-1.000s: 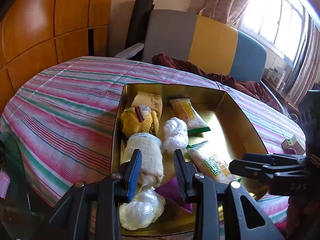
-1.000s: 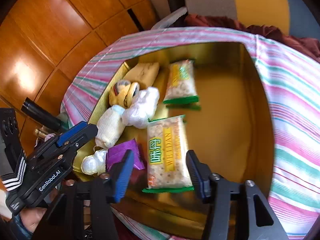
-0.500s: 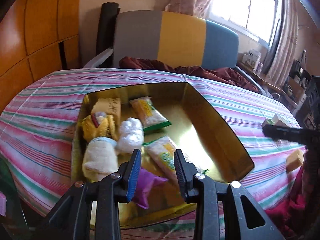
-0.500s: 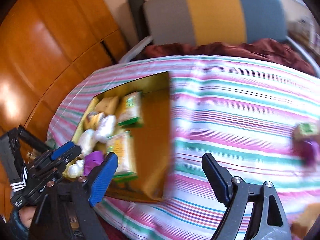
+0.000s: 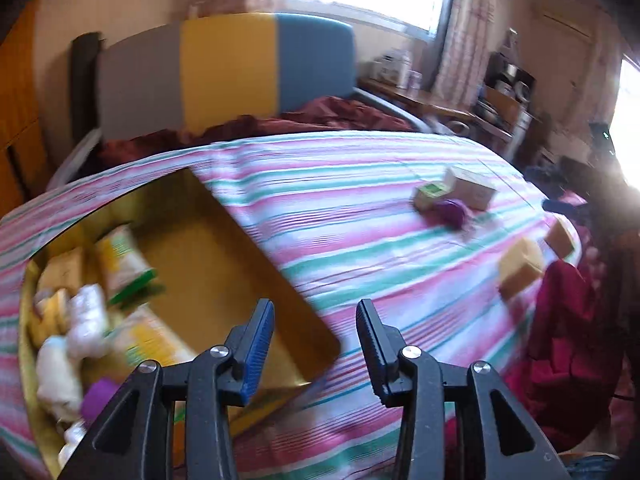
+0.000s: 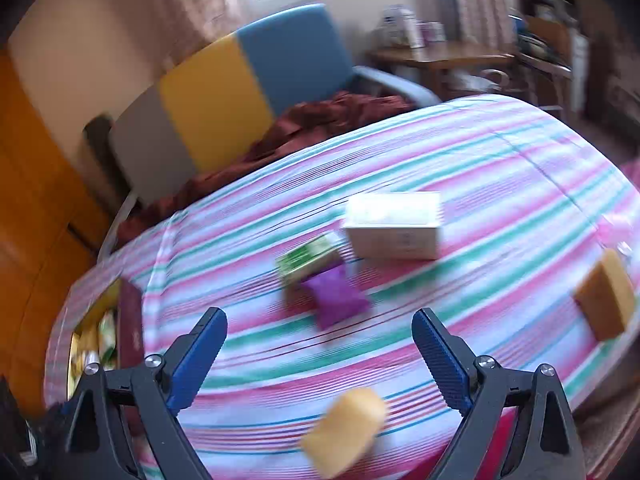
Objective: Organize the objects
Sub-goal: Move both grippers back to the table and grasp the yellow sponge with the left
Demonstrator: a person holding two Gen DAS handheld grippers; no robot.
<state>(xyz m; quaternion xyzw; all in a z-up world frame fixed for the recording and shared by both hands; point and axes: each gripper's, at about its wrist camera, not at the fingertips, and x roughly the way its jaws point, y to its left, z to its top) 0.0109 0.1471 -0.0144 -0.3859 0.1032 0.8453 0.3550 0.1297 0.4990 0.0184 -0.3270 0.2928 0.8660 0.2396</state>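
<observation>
Both the left gripper (image 5: 315,338) and right gripper (image 6: 320,354) gape empty. A purple packet (image 6: 335,298), green box (image 6: 308,258), white box (image 6: 394,226) and sponges (image 6: 344,426) lie ahead; labels blurred.

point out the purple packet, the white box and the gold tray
purple foil packet (image 6: 338,298), right wrist view, middle of its top face
white cardboard box (image 6: 394,226), right wrist view, centre of the box
gold metal tray (image 5: 224,264), left wrist view, bare floor
</observation>
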